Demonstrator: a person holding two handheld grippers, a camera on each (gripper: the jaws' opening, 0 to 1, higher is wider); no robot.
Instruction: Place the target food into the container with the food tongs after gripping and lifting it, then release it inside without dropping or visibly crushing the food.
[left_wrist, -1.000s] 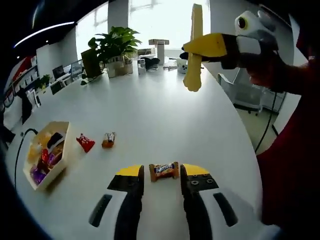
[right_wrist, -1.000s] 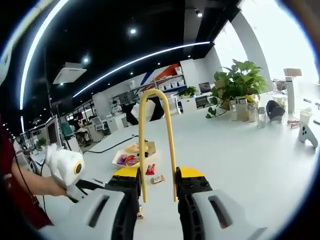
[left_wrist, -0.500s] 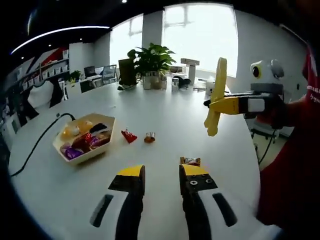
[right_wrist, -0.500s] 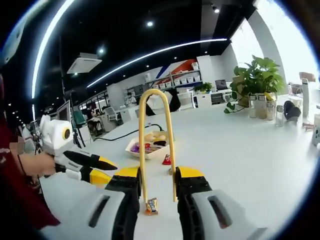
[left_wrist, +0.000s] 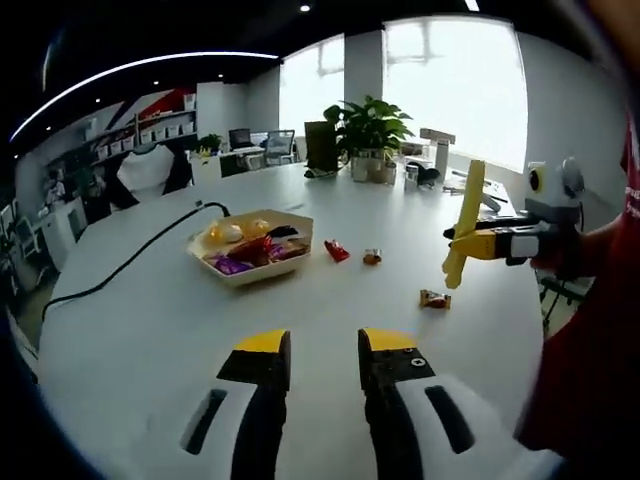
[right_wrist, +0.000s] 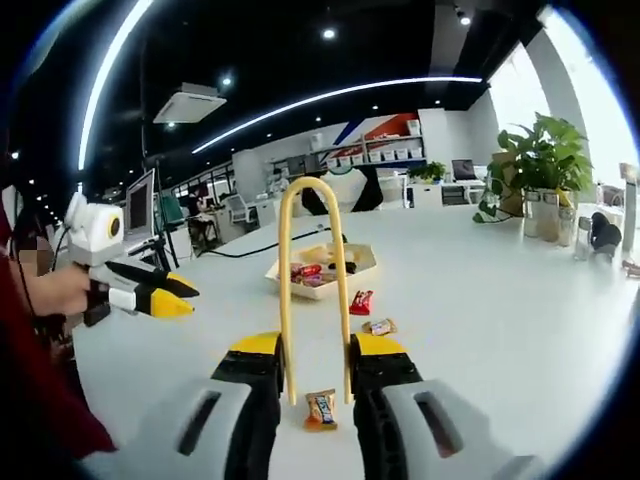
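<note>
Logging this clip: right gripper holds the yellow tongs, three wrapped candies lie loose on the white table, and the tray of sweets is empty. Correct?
Not quite: the tray is not empty; the left gripper view shows it holding assorted sweets. The rest stands: right gripper holds the yellow tongs, and three candies lie loose on the table.

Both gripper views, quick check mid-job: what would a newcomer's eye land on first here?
First, the yellow food tongs, clamped upright in the right gripper and looming over a wrapped candy on the white table. Next, the hexagonal tray of colourful sweets mid-table, with a red-wrapped candy and a small brown one lying loose beside it. The left gripper hovers open, holding nothing.
</note>
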